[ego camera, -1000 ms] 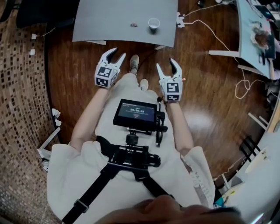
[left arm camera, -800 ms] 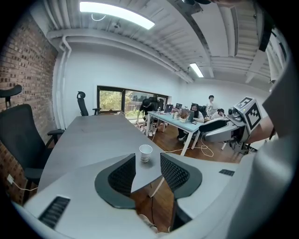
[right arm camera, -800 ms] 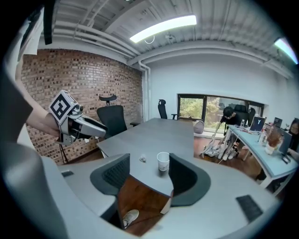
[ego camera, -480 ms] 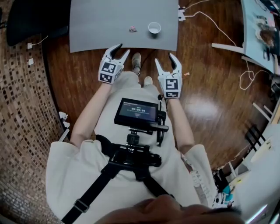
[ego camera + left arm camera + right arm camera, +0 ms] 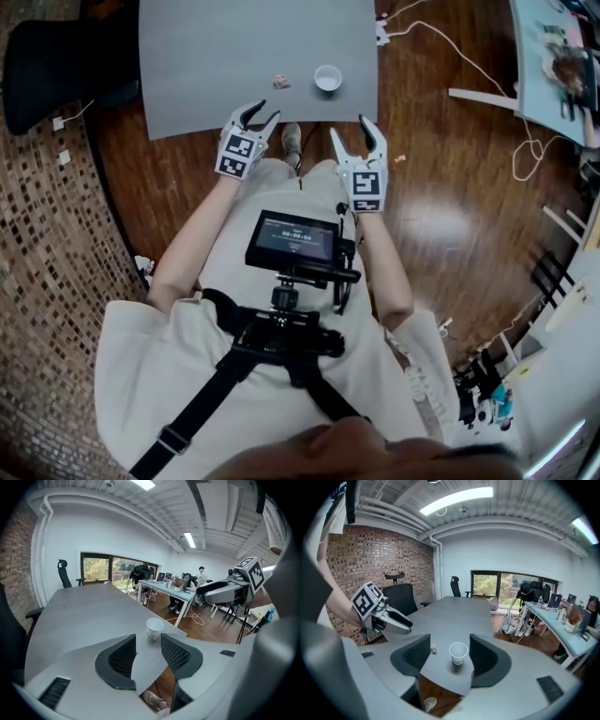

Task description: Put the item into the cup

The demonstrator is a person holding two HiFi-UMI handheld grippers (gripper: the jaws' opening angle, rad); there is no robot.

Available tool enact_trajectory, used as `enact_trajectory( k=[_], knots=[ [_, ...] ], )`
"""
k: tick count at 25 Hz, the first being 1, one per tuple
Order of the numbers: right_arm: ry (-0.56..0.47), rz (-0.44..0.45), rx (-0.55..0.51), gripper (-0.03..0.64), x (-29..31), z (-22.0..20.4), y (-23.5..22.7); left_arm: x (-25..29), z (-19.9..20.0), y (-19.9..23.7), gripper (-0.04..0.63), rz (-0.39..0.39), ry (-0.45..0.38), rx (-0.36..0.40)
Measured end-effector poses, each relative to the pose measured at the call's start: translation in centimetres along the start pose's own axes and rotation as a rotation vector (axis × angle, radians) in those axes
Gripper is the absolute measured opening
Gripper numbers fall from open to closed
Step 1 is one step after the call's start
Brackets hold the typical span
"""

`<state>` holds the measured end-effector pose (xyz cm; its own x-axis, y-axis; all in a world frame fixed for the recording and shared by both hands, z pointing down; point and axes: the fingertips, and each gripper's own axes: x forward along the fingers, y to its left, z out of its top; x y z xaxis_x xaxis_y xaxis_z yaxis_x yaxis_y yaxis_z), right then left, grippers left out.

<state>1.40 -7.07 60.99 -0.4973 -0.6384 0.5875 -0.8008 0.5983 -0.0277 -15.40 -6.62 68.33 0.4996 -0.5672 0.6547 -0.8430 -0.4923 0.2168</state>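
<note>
Item: too small for me to name, just ahead of my left gripper.
Table: far end cut off by the top edge.

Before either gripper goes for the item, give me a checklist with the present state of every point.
1. The left gripper is open and empty: ok.
2. The right gripper is open and empty: ok.
3. The cup stands upright on the table: ok.
4. The item lies free, apart from the cup: ok.
5. A gripper is over the item: not ok, both hang at the table's near edge.
6. The item's shape suits a grip: cannot tell, too small.
</note>
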Motion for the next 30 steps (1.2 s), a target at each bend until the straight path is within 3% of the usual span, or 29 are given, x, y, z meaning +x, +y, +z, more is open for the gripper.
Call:
enact_trajectory(
  k=[13,19,30],
  knots=[
    [-0.020,-0.079,0.030,0.279,0.7,2.2,-1.9,5.0,-2.7,4.2,0.170,-0.010,0.131,0.035],
    [0.000,-0.058,0.038,0.278,0.1,1.0,-5.5,10.1,-4.4,4.4,0.170,0.026,0.233,0.030],
    [0.052,-0.034,0.013,0.278,0.0,0.4,-4.6,12.6,-9.1,7.1,0.170,0.055,0.369,0.009]
  ],
)
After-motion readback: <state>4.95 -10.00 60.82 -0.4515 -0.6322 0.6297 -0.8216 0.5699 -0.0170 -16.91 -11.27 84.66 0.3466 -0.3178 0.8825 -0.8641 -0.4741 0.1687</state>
